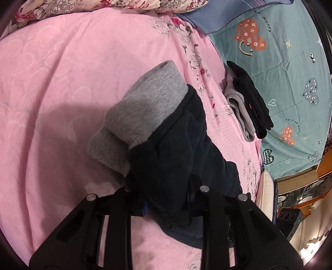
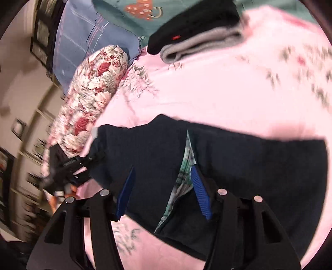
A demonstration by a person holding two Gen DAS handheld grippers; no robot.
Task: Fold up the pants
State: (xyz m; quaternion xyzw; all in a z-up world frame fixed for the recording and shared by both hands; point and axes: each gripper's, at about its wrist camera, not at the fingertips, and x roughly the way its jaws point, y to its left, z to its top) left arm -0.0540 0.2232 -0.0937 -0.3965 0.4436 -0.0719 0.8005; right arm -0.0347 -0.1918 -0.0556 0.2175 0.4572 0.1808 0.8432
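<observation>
The pants [image 1: 176, 133] are dark navy with 2 grey ribbed cuffs [image 1: 145, 97], and they lie bunched on a pink blanket [image 1: 51, 93] that covers the bed. In the left wrist view the cuffs point away from the camera, side by side, while the dark cloth runs back between the fingers of the left gripper [image 1: 166, 199]. Those fingers are set apart with the fabric filling the gap, and whether they press it cannot be told, since the cloth hides the pads. In the right wrist view the navy cloth [image 2: 249, 166] spreads wide across the blanket, with a strip of pale green plaid lining [image 2: 182, 182] showing at an opening. The right gripper [image 2: 164, 191] has its 2 blue pads [image 2: 200, 193] spread, one on each side of a fold of the cloth; the view is blurred, so a firm pinch cannot be confirmed. The left gripper shows small at the far left of that view, at the edge of the pants.

Beyond, near the blanket's edge, sits a folded stack [image 1: 249, 99] of grey and black clothes. Past it lies a teal sheet [image 1: 290, 62] printed with hearts, a blue cloth [image 1: 217, 16], and a flowered pillow [image 2: 91, 91]
</observation>
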